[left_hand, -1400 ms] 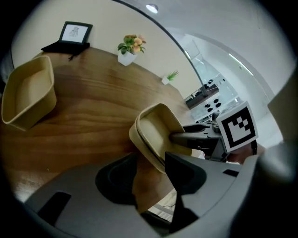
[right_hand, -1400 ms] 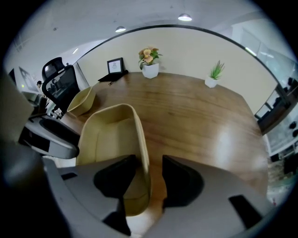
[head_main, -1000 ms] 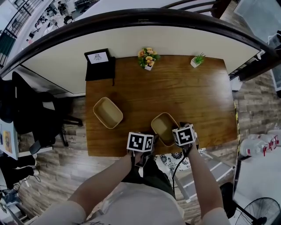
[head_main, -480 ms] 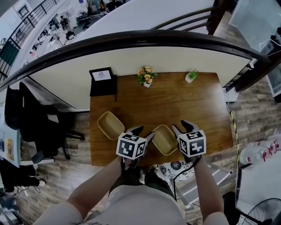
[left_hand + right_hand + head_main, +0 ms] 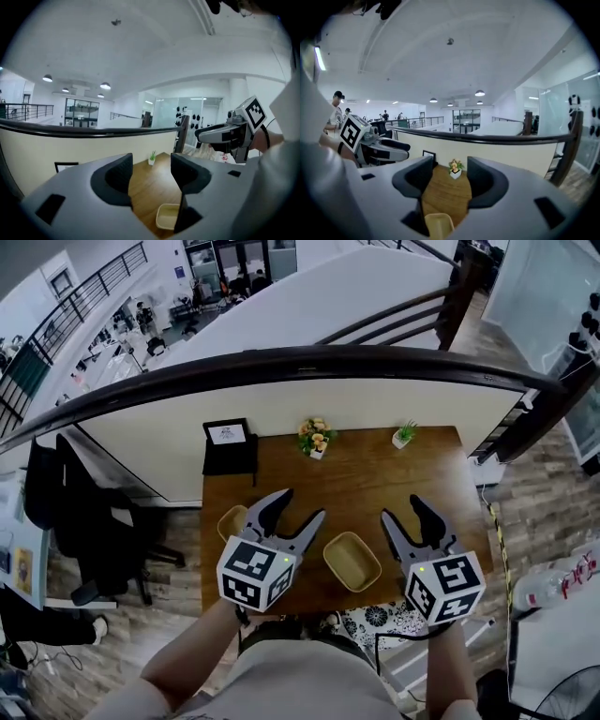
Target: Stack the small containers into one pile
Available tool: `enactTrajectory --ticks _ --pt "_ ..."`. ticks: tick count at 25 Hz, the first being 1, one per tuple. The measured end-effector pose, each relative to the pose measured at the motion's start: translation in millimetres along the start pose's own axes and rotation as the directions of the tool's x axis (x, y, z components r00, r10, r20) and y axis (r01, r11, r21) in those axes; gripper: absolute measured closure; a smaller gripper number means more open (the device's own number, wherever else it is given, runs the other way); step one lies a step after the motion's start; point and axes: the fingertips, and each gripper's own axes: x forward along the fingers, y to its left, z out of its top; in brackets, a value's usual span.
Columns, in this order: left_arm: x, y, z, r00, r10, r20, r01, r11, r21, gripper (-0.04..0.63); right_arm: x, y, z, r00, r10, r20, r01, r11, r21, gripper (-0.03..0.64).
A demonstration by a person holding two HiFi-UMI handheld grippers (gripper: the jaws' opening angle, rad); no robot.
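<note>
Two tan containers lie apart on the wooden table [image 5: 375, 479]. One container [image 5: 352, 561] sits near the front edge; the other container [image 5: 231, 520] is at the left, partly hidden behind my left gripper. My left gripper [image 5: 292, 512] hangs in the air above the table, its jaws opening with nothing between them. My right gripper [image 5: 405, 515] is also raised, right of the near container, jaws opening and empty. Low between the left gripper's [image 5: 151, 173] jaws shows a container [image 5: 168, 216]. A container [image 5: 438, 226] also shows below the right gripper's [image 5: 449, 178] jaws.
A black framed sign [image 5: 230, 442], a flower pot [image 5: 315, 437] and a small green plant [image 5: 405, 435] stand along the table's far edge. A curved dark railing [image 5: 300, 362] and white wall run behind. A black chair [image 5: 84, 512] stands left of the table.
Both grippers have risen from the near container's sides up toward the head camera. Their jaws stand wider apart. The head view has tilted up and the table looks smaller.
</note>
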Motion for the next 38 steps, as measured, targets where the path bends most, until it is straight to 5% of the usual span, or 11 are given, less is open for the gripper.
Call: enactTrajectory --ticks 6,13,25,33,38 --pt "-35 -16 55 0.985 -0.015 0.170 -0.008 0.991 0.131 0.324 -48 11 53 0.983 -0.058 0.174 0.063 0.998 -0.026 0.370" --pt "-63 -18 65 0.981 0.001 0.193 -0.037 0.982 0.184 0.296 -75 22 49 0.975 -0.079 0.208 0.073 0.997 0.035 0.367" --pt "-78 -3 66 0.976 0.089 0.197 -0.119 0.982 0.148 0.295 -55 24 46 0.986 -0.054 0.159 0.049 0.998 0.035 0.367" --pt "-105 61 54 0.954 0.260 0.150 -0.270 0.961 0.055 0.288 21 65 66 0.986 0.124 0.110 -0.121 0.992 -0.027 0.367" --pt "-127 114 22 0.922 0.379 0.073 -0.377 0.925 -0.045 0.288 83 111 53 0.964 0.263 0.039 -0.263 0.965 0.011 0.374"
